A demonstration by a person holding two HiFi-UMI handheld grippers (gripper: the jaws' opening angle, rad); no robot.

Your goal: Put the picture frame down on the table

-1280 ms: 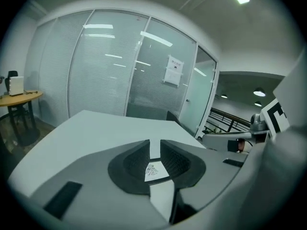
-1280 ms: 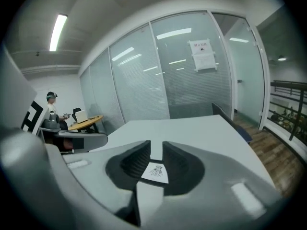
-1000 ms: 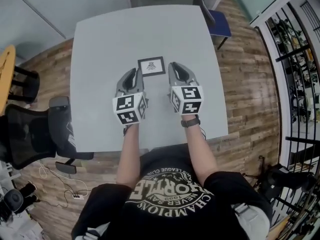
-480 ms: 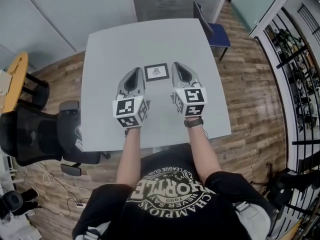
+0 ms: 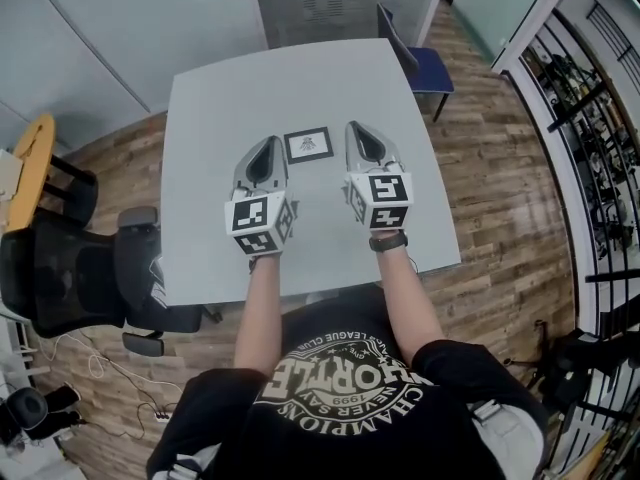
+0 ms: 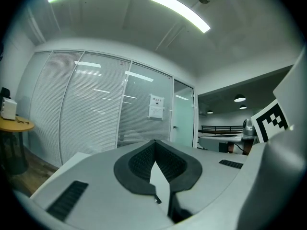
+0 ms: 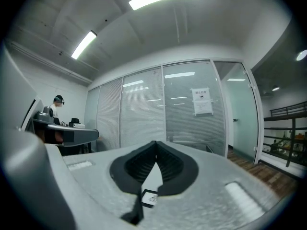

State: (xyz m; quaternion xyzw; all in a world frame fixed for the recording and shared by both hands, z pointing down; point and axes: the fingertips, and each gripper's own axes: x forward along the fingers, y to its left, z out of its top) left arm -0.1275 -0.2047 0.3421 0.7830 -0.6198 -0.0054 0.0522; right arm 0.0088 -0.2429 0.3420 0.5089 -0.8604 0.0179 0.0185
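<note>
A small black picture frame [image 5: 308, 144] with a white print lies flat on the grey table [image 5: 220, 98], just past the middle. My left gripper [image 5: 268, 149] rests a little to its left and nearer me, shut and empty. On the frame's right side my right gripper [image 5: 359, 134] is also shut, holding nothing. In the left gripper view the dark pads [image 6: 139, 159] meet at the tip of the left gripper [image 6: 154, 144]. In the right gripper view the right gripper [image 7: 155, 145] is closed at the tip, and the frame [image 7: 150, 198] shows small through the gap below.
A blue chair [image 5: 420, 53] stands at the table's far right corner. A black office chair [image 5: 70, 268] is left of the table, with a yellow round table [image 5: 25, 163] beyond it. Glass partitions with blinds [image 7: 144, 119] lie ahead. A person [image 7: 57, 102] is at a desk far left.
The head view has shifted slightly. Both grippers stay shut on either side of the frame, which lies still on the table.
</note>
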